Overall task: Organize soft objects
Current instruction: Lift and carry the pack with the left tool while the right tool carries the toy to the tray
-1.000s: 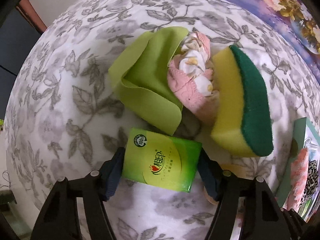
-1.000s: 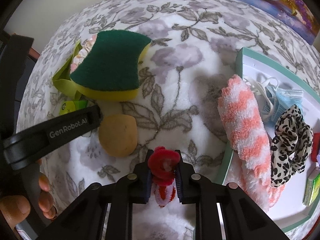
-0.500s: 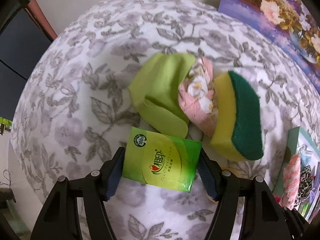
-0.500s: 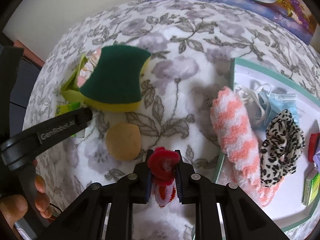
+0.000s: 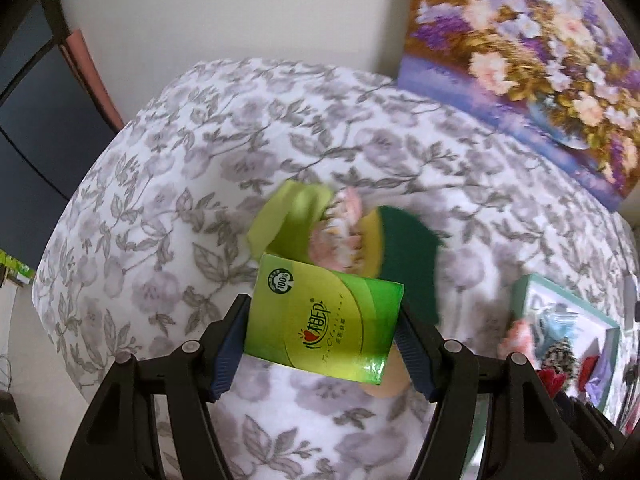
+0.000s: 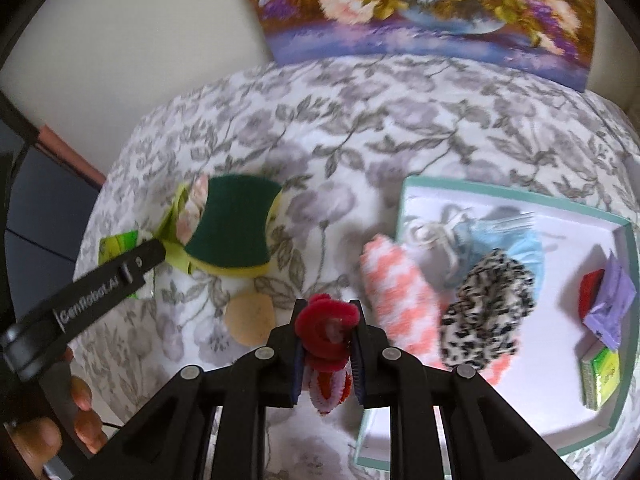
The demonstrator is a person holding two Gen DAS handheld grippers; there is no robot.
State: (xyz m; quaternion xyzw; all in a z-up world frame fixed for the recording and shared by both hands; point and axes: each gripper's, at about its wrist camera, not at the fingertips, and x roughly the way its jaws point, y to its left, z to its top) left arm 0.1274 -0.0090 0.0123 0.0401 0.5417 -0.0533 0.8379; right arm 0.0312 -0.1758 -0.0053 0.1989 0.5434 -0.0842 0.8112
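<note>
- Clamping a green tissue pack (image 5: 324,326) between its pads, the left gripper (image 5: 322,344) holds it above the floral cloth (image 5: 168,216)
- Right gripper (image 6: 327,346) squeezes a red flower (image 6: 326,330), left of the tray (image 6: 624,320)

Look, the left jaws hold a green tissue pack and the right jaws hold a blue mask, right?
Not quite. The left gripper does hold the green tissue pack. But the right gripper holds a fuzzy red flower, as the right wrist view shows. The blue mask lies in the tray.
</note>
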